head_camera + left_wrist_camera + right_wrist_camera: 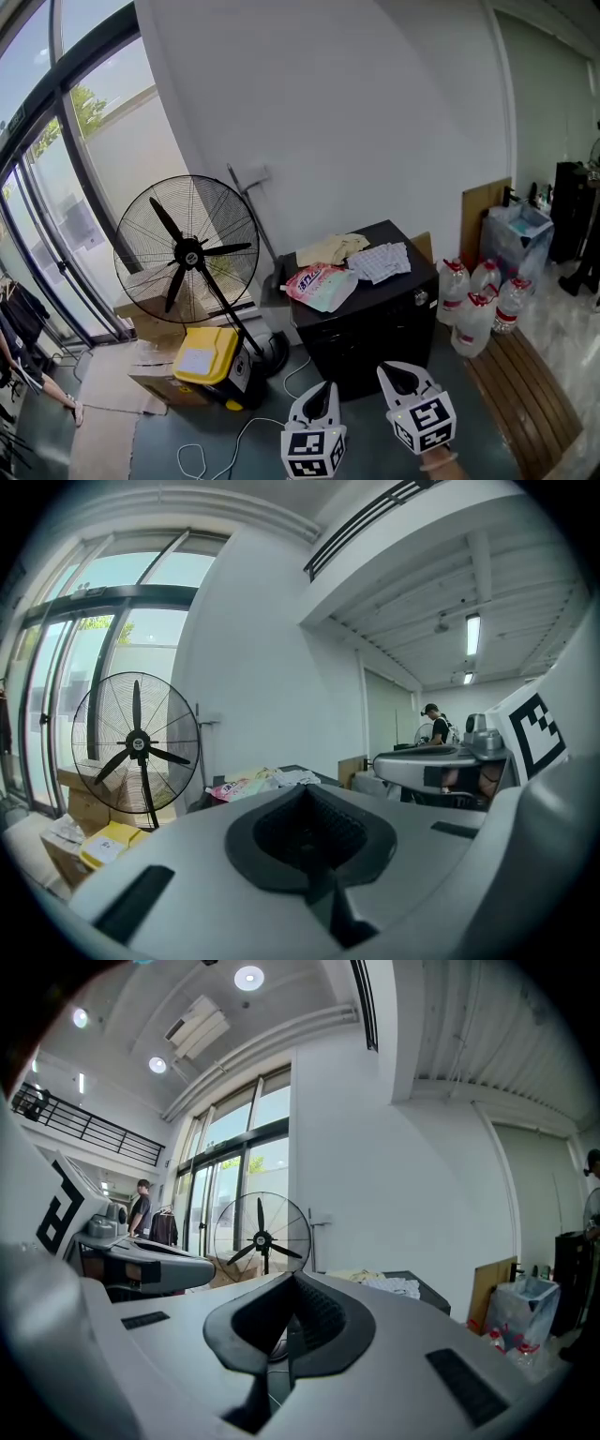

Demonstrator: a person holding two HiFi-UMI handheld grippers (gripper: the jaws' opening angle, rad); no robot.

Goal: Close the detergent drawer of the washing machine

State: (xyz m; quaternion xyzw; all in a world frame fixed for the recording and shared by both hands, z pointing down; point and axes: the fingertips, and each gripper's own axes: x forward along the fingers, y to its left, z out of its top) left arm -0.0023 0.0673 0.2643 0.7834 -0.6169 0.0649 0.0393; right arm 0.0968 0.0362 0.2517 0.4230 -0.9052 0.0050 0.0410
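A: What is shown of the room?

B: A white wall (375, 112) is seen, with tall windows (56, 187) to the left of a large floor fan (187, 251). Just right of the fan a black washing machine (375, 328) is set against the wall. A pink pouch (321, 284), a yellowish cloth (330, 249) and a checked cloth (380, 262) are laid on its top. Further right of the fan, beyond the machine, water bottles (478, 300) are grouped. Below the fan a yellow box (208, 356) is placed on the floor.

A: And the detergent drawer?

B: It cannot be made out. A small knob (421, 298) is seen near the machine's upper right corner, on the side away from the fan. Nothing is seen standing out from the dark front. Whether the drawer is pushed home or only lost in the black cannot be settled.

A: How are the grippers held?

B: The left gripper (322, 394) and the right gripper (403, 378) are held low, below and to the right of the fan and well short of the machine. The left jaws are brought together on nothing. A bare slit is left between the right jaws, and only the floor shows through it. Nothing is gripped by either.

A: So how far along is the task judged to be?

B: Two readings are fitted: a drawer waiting to be pushed in from a distance, or one already flush with the grippers drawn clear. No contact with the machine is shown.
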